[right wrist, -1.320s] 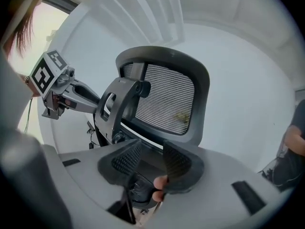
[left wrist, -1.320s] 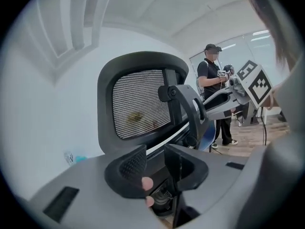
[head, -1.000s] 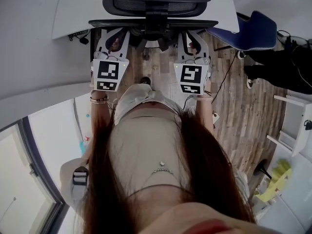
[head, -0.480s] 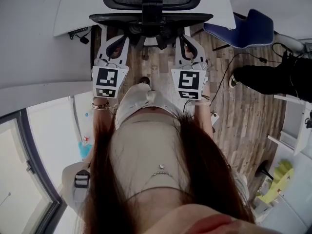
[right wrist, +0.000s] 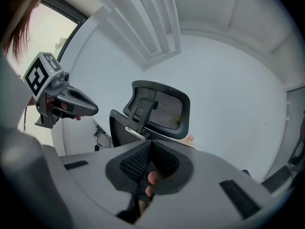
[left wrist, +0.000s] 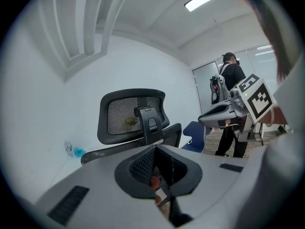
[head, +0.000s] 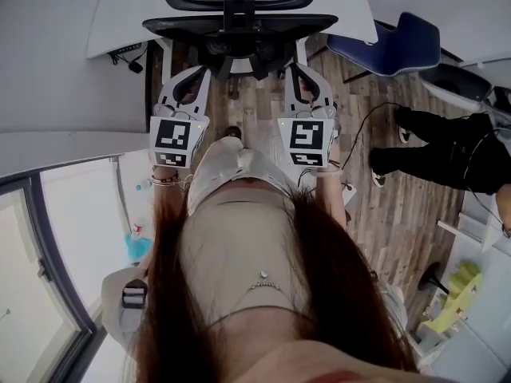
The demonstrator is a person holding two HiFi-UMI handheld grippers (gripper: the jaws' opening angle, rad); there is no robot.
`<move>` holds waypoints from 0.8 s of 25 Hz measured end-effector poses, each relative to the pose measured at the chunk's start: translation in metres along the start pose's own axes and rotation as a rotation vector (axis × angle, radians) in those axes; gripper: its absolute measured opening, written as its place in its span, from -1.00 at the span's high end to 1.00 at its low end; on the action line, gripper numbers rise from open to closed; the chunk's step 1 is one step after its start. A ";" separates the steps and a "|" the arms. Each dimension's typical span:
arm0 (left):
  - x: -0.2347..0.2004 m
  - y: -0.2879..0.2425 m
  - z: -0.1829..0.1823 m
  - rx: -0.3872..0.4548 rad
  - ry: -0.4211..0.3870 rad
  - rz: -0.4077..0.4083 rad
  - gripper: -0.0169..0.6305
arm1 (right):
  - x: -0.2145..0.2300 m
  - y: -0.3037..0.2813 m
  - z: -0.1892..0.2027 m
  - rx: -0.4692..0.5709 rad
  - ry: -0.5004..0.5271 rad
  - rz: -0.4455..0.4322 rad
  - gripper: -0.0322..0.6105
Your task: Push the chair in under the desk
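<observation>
Nearest the camera, the person's torso fills the lower part of the head view, with both arms reaching forward over the wooden floor. The left gripper and the right gripper are held side by side and well apart. Each gripper view shows its jaws pressed together with nothing between them, so both are clenched and empty, presumably to serve as blunt pushers, not clamps. Straight ahead of both stands the chair, its mesh back facing the person. Its top edge runs left to right, square across the line along which the grippers point. The central spine of the back lies between the two grippers, so one gripper sits to each side of it and neither looks clearly nearer. The tips are just beside the lower back, but whether they touch it cannot be told; both gripper views suggest a small gap. Beyond, the headrest already overlaps the near edge of the white desk, so the chair seems partly tucked in, its seat hidden. An even, straight-ahead shove from both sides should keep it from swivelling. Farther right are a blue chair and a bystander in black.
</observation>
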State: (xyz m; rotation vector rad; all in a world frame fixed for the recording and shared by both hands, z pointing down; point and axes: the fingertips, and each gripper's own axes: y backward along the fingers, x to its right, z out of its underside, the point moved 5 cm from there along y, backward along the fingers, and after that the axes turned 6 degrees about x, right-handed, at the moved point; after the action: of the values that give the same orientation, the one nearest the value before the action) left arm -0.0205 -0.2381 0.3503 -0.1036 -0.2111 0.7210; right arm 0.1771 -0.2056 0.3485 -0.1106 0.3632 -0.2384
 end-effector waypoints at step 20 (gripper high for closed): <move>0.010 0.015 0.001 0.026 0.096 -0.015 0.93 | -0.001 0.014 0.006 0.001 0.033 -0.007 0.82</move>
State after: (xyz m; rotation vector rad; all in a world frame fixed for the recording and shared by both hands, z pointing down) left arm -0.0229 -0.2202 0.3506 -0.1116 -0.1109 0.7015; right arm 0.1809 -0.1916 0.3525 -0.1076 0.3957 -0.2476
